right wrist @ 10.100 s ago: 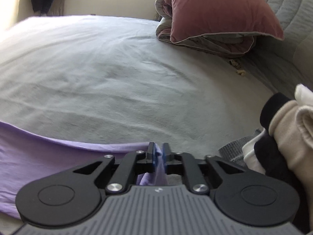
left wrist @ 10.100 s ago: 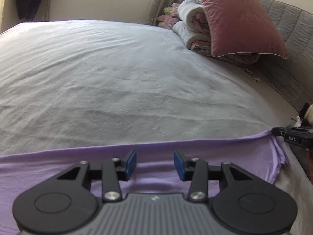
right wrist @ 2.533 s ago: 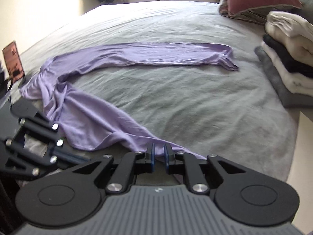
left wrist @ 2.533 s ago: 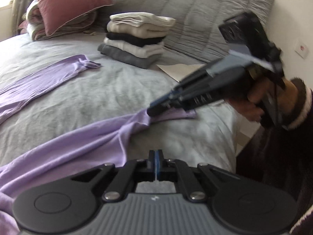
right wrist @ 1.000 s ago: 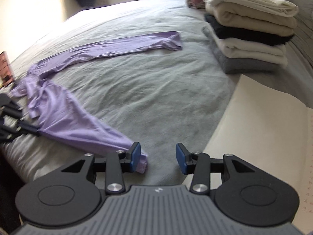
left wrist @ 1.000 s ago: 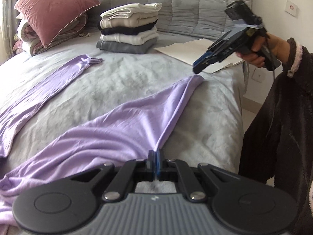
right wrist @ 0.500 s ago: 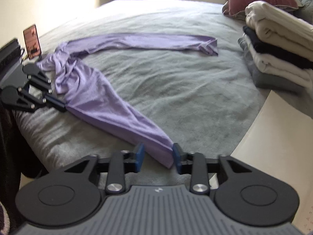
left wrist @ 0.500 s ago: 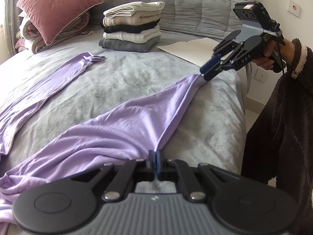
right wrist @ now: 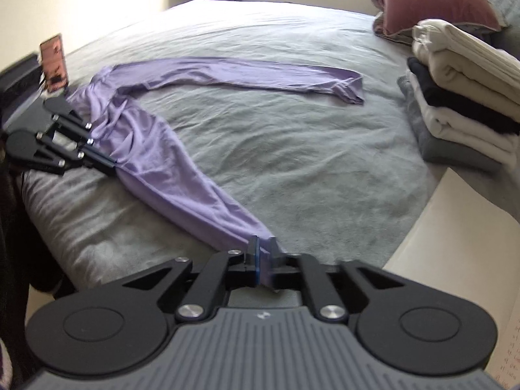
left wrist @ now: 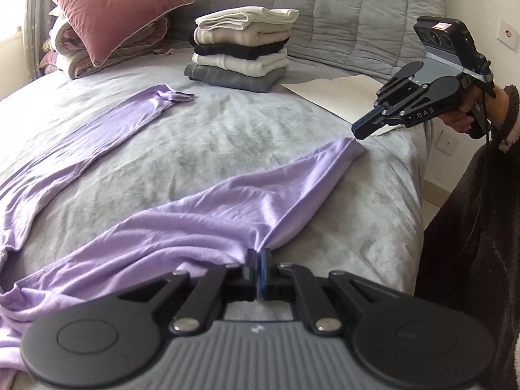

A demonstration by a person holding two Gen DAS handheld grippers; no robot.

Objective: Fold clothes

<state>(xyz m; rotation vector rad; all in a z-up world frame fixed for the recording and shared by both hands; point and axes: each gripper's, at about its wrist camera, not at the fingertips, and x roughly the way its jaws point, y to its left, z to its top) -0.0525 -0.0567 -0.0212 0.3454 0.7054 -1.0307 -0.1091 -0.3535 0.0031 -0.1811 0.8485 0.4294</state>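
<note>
A purple long-sleeved garment [left wrist: 201, 214] [right wrist: 162, 169] lies stretched across the grey bed [left wrist: 227, 136]. One sleeve [left wrist: 130, 117] runs flat toward the pillows. My left gripper [left wrist: 259, 255] is shut on a bunched edge of the garment near the bed's front; in the right wrist view the left gripper [right wrist: 112, 164] sits at the far left. My right gripper [right wrist: 264, 247] is closing on the garment's other end, with purple fabric pinched between its pads. The left wrist view shows the right gripper [left wrist: 357, 131] at that cloth tip, held by a hand.
A stack of folded clothes [left wrist: 242, 48] [right wrist: 464, 97] stands near the quilted headboard [left wrist: 325, 9]. A pink pillow [left wrist: 113, 3] rests on folded bedding at the back. A cream sheet [left wrist: 341, 94] [right wrist: 455, 227] lies at the bed's corner. The person's dark sleeve [left wrist: 471, 227] is at the right.
The right gripper's jaws narrowed from wide apart onto the garment's end and it rolled. The left gripper kept its hold and stayed put.
</note>
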